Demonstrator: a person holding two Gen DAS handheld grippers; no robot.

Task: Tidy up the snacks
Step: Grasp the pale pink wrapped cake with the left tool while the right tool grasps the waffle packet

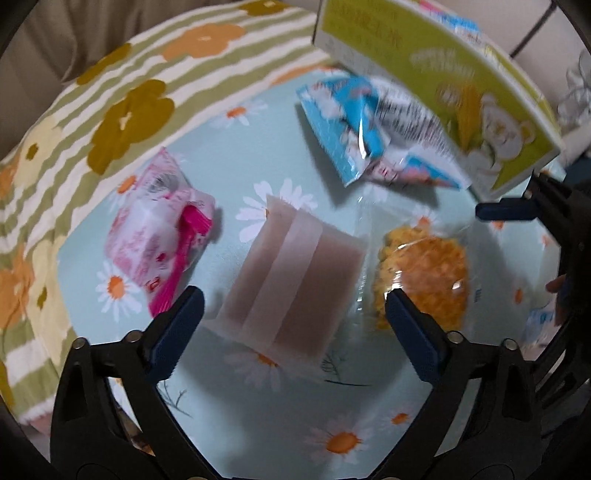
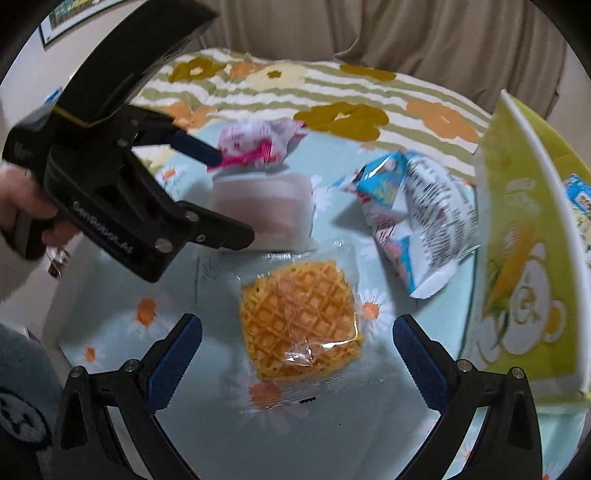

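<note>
Several snacks lie on a light blue daisy cloth (image 1: 258, 424). A frosted brownish packet (image 1: 295, 280) lies in the middle, just ahead of my open left gripper (image 1: 295, 325). A pink and white packet (image 1: 155, 236) lies to its left, a blue and white bag (image 1: 369, 129) behind, a clear-wrapped orange waffle (image 1: 421, 273) to its right. In the right wrist view my open right gripper (image 2: 297, 350) hovers over the waffle (image 2: 299, 325). The left gripper (image 2: 221, 192) is at upper left there, over the brownish packet (image 2: 266, 206). The green box (image 2: 524, 266) stands at right.
A green-striped flowered quilt (image 1: 110, 110) lies behind the blue cloth. The green box (image 1: 461, 85) with a bear picture holds a blue packet (image 2: 580, 206). A beige curtain (image 2: 369, 29) hangs behind. The right gripper's blue fingertip (image 1: 506, 212) enters at right.
</note>
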